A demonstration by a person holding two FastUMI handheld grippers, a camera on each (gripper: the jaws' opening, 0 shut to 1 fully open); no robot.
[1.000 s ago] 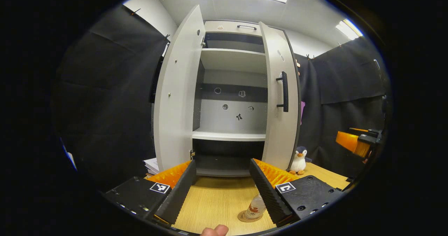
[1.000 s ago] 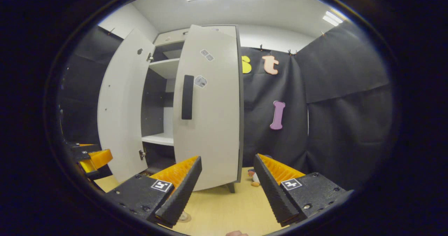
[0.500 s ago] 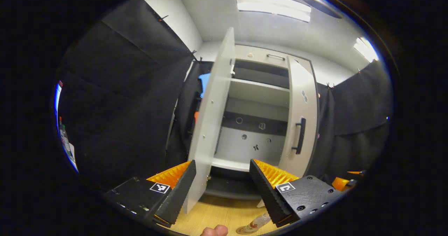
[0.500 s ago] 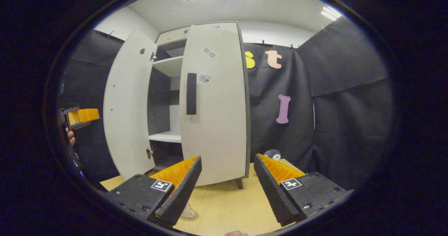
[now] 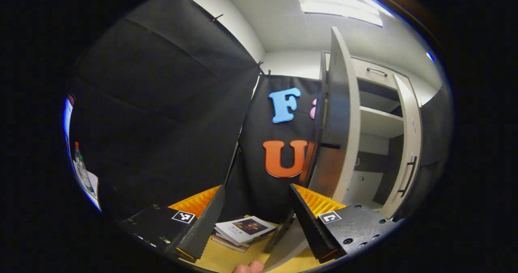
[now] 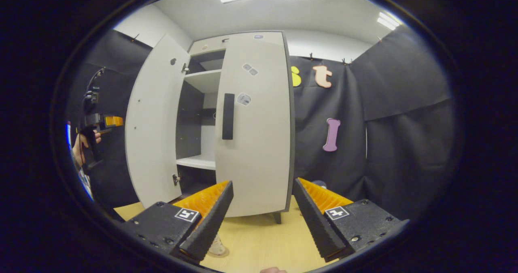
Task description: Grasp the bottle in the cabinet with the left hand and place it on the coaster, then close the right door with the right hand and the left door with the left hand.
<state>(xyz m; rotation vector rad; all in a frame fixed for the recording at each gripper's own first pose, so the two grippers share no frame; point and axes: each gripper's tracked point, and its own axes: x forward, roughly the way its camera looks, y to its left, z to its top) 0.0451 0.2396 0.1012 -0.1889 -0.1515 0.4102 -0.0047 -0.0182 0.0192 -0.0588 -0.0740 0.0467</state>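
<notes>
Holding both the left claw (image 5: 255,212) and right claw (image 6: 262,208) gaping empty, I risk clipping the left door (image 5: 338,127) edge while swinging behind it.

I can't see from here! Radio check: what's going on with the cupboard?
Both grippers open, empty: left, right. Right door nearly closed, left door wide open. Bottle on table by right gripper. Nothing blocking doors.

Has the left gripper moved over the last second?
Yes. The left gripper has swung leftward past the left door; it now faces that door's outer side and the books.
</notes>
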